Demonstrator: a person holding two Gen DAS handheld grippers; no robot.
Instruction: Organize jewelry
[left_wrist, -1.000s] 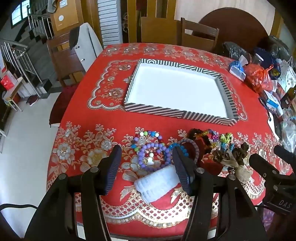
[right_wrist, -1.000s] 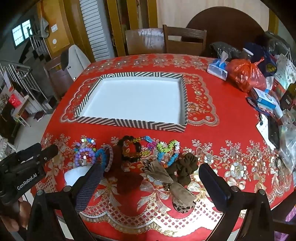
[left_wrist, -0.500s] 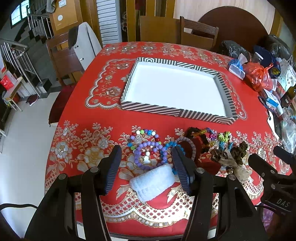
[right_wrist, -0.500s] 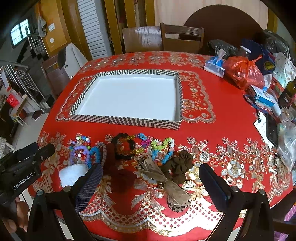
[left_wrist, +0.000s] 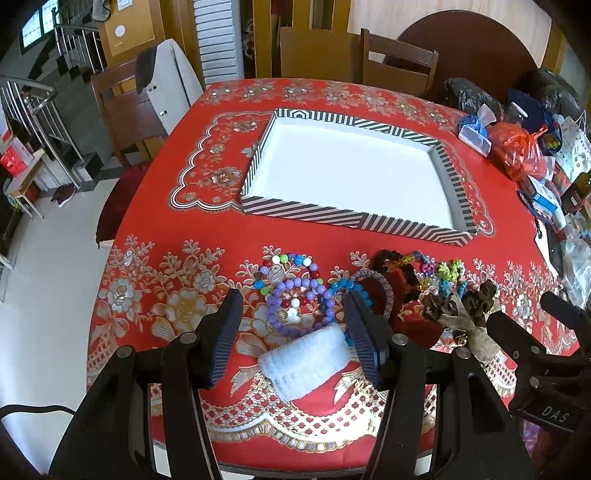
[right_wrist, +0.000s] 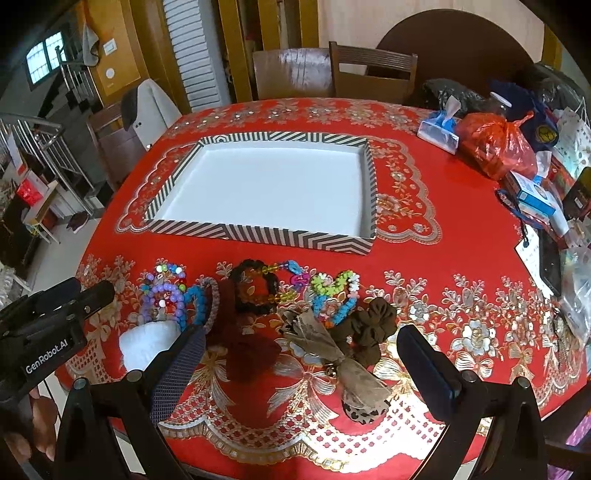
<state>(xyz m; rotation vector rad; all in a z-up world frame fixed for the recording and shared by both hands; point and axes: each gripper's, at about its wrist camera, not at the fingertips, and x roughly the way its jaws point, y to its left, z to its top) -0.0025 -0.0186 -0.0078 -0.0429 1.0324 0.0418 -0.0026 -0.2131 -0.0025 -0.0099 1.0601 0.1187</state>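
We're holding both the left gripper (left_wrist: 291, 325) and right gripper (right_wrist: 301, 354) released above the row of jewelry. The white fluffy fabric band (left_wrist: 308, 363) is lying crosswise, tilted, near the red floral table's (left_wrist: 155, 243) front edge. The striped shallow cardboard tray (left_wrist: 354, 221) is sitting behind with bare cloth between.

1. Both my feeds are bright and evenly lit; shadows on the tablecloth (left_wrist: 155, 229) are soft.
2. The tray (right_wrist: 258, 236) floor is nearly blown out white.
3. Glare sits on a chair back (right_wrist: 291, 70).
4. Fisheye bending curves the edges; corners go black.
5. I see no motion blur.
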